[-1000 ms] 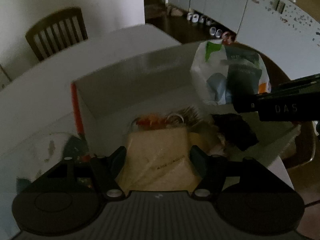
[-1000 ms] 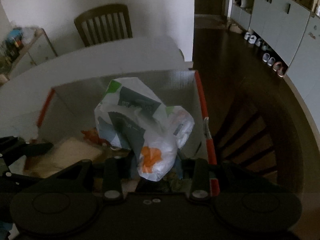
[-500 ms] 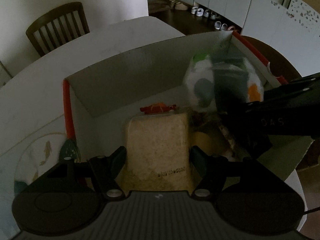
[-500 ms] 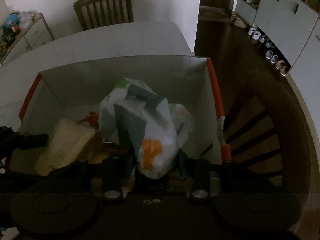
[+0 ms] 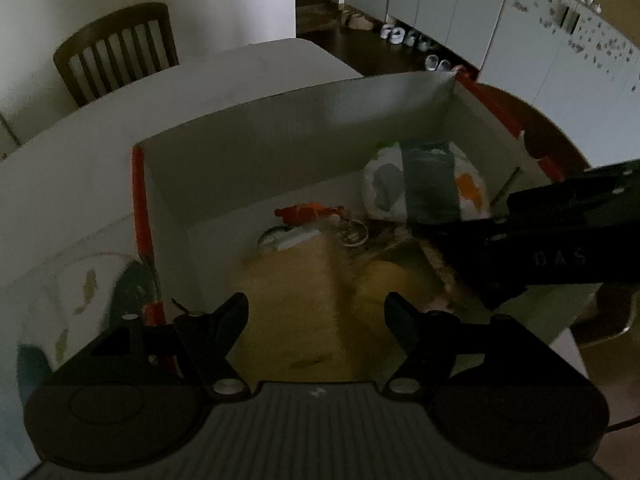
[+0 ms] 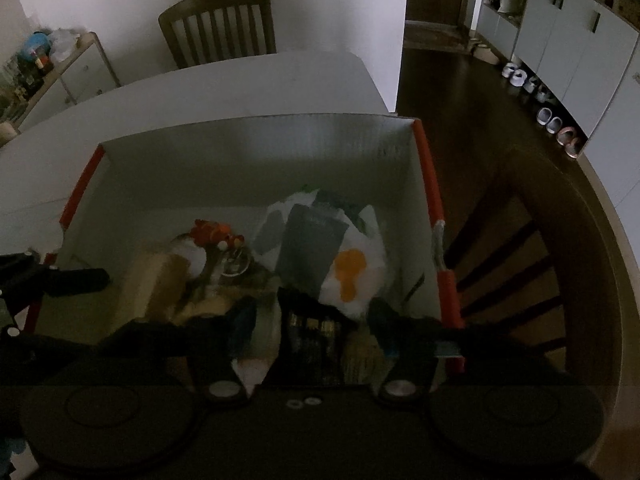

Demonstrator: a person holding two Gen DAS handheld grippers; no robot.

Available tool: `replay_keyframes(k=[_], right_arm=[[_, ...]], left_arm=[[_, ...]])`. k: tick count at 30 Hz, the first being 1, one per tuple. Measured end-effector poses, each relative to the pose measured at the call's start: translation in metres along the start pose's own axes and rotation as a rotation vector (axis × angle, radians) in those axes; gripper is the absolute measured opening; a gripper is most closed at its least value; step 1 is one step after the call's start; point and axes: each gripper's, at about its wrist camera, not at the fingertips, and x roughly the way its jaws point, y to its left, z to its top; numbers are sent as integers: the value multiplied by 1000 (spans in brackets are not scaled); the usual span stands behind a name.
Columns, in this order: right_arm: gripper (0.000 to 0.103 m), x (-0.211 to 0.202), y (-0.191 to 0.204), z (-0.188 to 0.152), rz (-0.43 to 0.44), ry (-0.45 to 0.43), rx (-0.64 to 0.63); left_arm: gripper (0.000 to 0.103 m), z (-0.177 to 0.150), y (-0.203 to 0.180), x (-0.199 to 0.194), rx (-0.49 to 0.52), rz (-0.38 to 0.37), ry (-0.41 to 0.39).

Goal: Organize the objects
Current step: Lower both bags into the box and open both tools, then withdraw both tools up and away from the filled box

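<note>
The cardboard box (image 6: 256, 152) sits on the white table (image 5: 80, 160), its stiff walls hemming in everything that goes inside. Against its right wall lies the crumpled printed bag (image 6: 320, 248), light, soft and slippery by the look of it; best pinched at a bunched fold. The tan packet (image 5: 296, 300), a squashy block, lies on the box floor, best gripped across its narrow sides. An orange toy (image 5: 308, 212) and small clutter crowd the middle. The left gripper (image 5: 316, 312) is spread wide over the packet, holding nothing; the right gripper (image 6: 312, 320) is likewise wide and empty.
</note>
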Motion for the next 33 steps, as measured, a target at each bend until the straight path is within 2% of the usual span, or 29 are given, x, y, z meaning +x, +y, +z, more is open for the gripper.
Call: replay_keyframes(k=[2, 5, 9, 11, 22, 27, 33], right_arm=[[64, -4, 1, -2, 6, -5, 1], [64, -10, 0, -7, 17, -13, 0], [66, -23, 0, -13, 46, -35, -2], [67, -31, 2, -15, 62, -51, -8], [72, -73, 21, -27, 120, -152, -49], [73, -90, 29, -34, 126, -218, -56], [76, -106, 39, -46, 105, -299, -76]], left_arm=[[75, -2, 2, -4, -19, -29, -6], [80, -6, 4, -9, -33, -38, -13], [80, -12, 7, -20, -47, -49, -35], [84, -14, 9, -27, -51, -47, -49], [84, -28, 21, -71, -61, -48, -158], [84, -33, 27, -93, -60, -47, -228], [84, -39, 36, -113, -65, -78, -266]])
